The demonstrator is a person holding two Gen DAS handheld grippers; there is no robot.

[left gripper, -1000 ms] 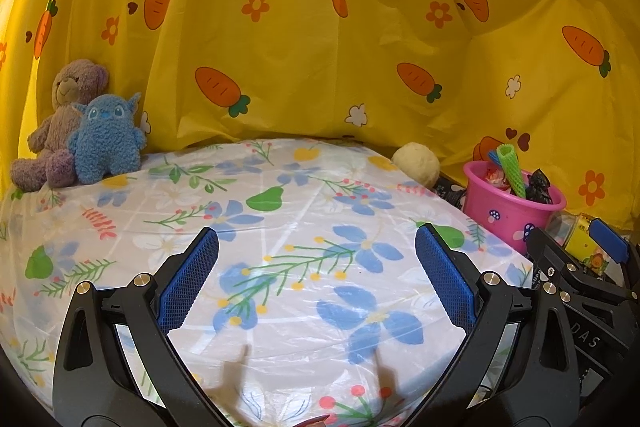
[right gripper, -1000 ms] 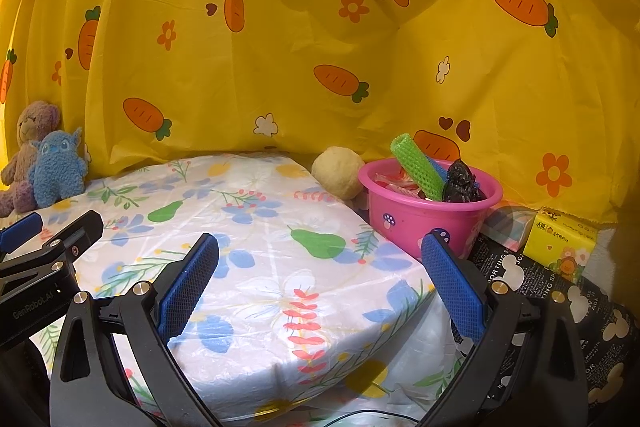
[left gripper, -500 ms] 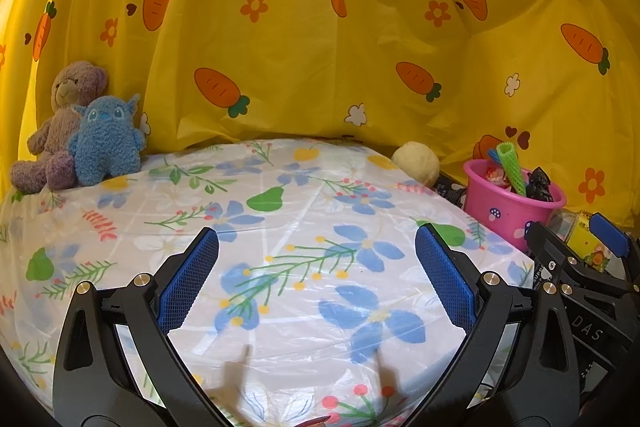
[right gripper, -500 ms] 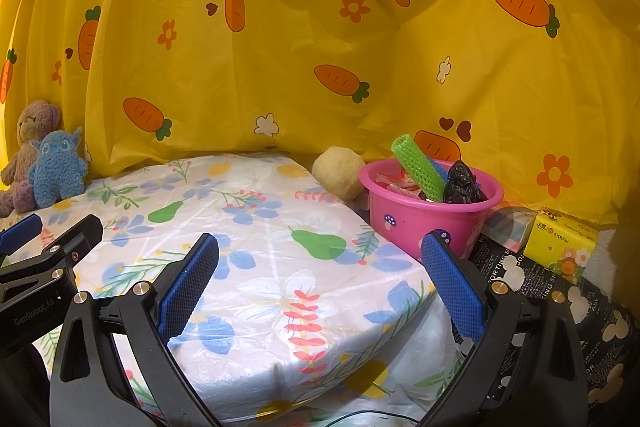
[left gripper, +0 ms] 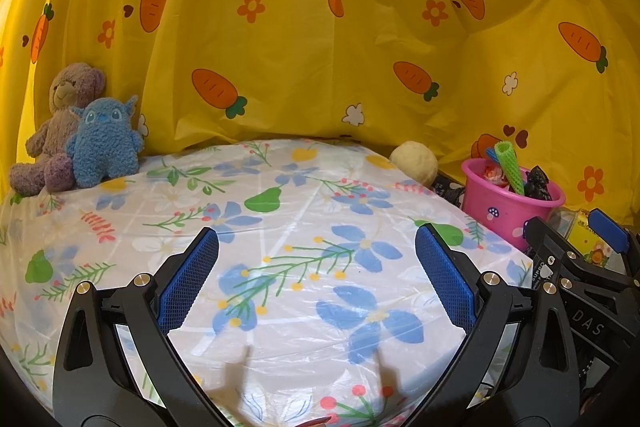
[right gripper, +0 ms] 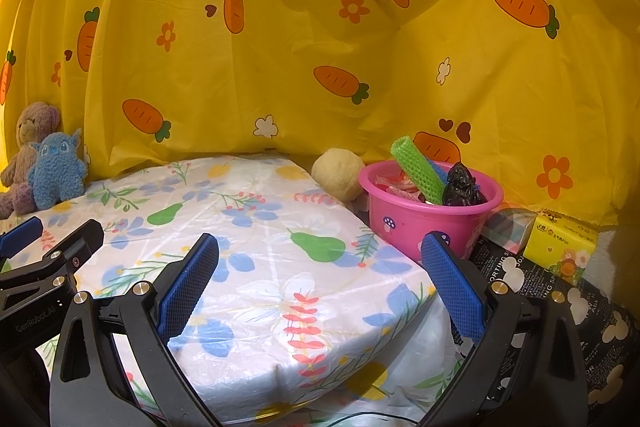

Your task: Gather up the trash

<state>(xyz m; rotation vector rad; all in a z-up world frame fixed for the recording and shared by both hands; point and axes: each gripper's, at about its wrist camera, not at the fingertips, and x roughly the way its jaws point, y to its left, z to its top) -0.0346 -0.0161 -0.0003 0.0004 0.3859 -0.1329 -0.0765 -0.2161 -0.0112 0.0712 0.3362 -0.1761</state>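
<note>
- Pink plastic bucket (right gripper: 430, 215) sits at the right of the right wrist frame, just beside the flowered worktop (right gripper: 280, 267), and already holds trash: a green mesh tube (right gripper: 418, 169), a crumpled black bag (right gripper: 462, 185) and some red-and-white wrappers (right gripper: 394, 187).
- Nothing that reads as loose trash lies on the worktop in either view, so collecting looks close to finished, or finished.
- What might be left is doubtful: a pale round ball (right gripper: 338, 174) rests at the worktop's far right edge, touching or nearly touching the bucket, and a yellow tissue pack (right gripper: 560, 241) lies at the right edge on a dark printed cloth (right gripper: 560, 307). Whether either counts as trash I cannot tell.
- Two plush toys (left gripper: 76, 143) sit at the left of the left wrist frame against the yellow carrot curtain (left gripper: 320, 47); they look like décor, not rubbish.
- The left gripper (left gripper: 316, 275) has its jaws wide apart and holds nothing, hovering over the worktop's middle.
- The right gripper (right gripper: 320, 277) is likewise spread and bare, low centre of its frame, near the bucket.
</note>
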